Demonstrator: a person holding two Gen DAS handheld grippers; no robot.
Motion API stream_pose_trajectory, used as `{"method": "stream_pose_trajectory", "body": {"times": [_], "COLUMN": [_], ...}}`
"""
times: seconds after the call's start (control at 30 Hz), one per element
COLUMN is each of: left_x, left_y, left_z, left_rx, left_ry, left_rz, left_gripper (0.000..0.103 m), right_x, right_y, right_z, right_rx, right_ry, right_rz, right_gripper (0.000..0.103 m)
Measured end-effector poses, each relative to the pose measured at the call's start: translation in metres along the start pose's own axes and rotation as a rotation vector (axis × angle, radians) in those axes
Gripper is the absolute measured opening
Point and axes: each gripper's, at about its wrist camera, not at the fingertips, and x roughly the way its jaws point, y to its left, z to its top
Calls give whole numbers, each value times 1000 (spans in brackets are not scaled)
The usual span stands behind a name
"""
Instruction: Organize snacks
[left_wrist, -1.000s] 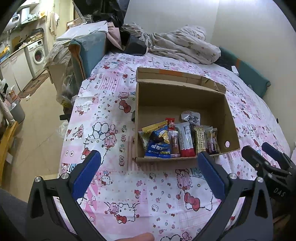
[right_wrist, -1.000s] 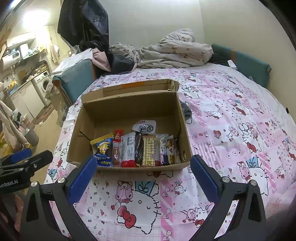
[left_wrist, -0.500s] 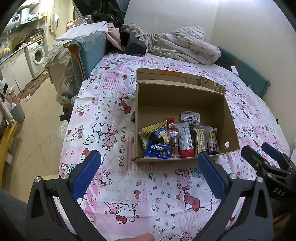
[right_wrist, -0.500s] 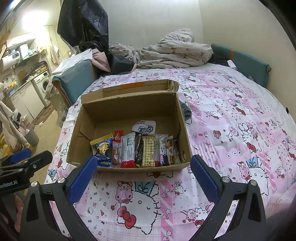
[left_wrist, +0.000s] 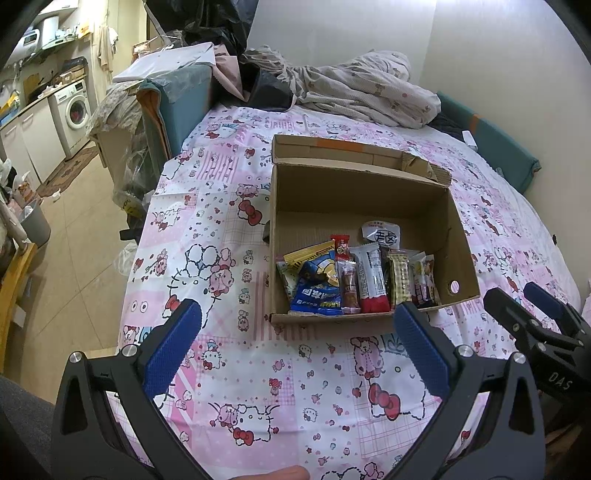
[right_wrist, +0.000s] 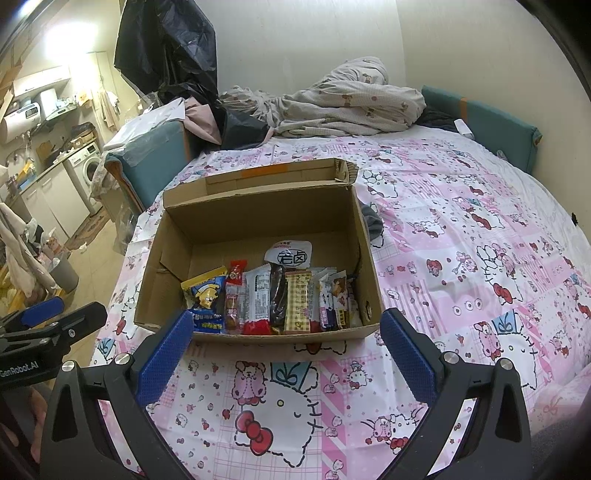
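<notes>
An open cardboard box (left_wrist: 364, 190) (right_wrist: 258, 210) sits on the pink cartoon-print bedspread. Several snack packets (left_wrist: 354, 280) (right_wrist: 273, 295) lie in a row along its near wall, among them a blue-and-yellow bag (left_wrist: 317, 280) and a white round-label pouch (right_wrist: 290, 254) behind the row. My left gripper (left_wrist: 295, 325) hovers open just short of the box's near wall, nothing between its blue pads. My right gripper (right_wrist: 286, 338) is open and empty too, in front of the same wall. Each gripper shows at the edge of the other's view.
Crumpled bedding (right_wrist: 343, 99) and dark clothes are piled at the far end of the bed. A teal headboard cushion (right_wrist: 498, 125) runs along the right wall. To the left the bed edge drops to the floor, with a washing machine (left_wrist: 74, 107) and a grey bin (right_wrist: 64, 273) beyond.
</notes>
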Motion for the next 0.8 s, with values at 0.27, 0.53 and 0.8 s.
{"method": "stream_pose_trajectory", "body": {"times": [0.27,0.53,0.8], "left_x": [0,0,1], "left_y": [0,1,-1], "left_z": [0,0,0], "left_rx": [1,4,6], "left_ry": [-1,-1,-3], "left_rz": [1,3,10], "left_gripper": [103,103,103], "right_x": [-2,-5,-6], "right_y": [1,3,2], "right_z": [1,1,1], "right_rx": [1,1,6], "right_ry": [-1,-11,-12], "right_rz": [5,-2,-1], "right_gripper": [103,103,103]}}
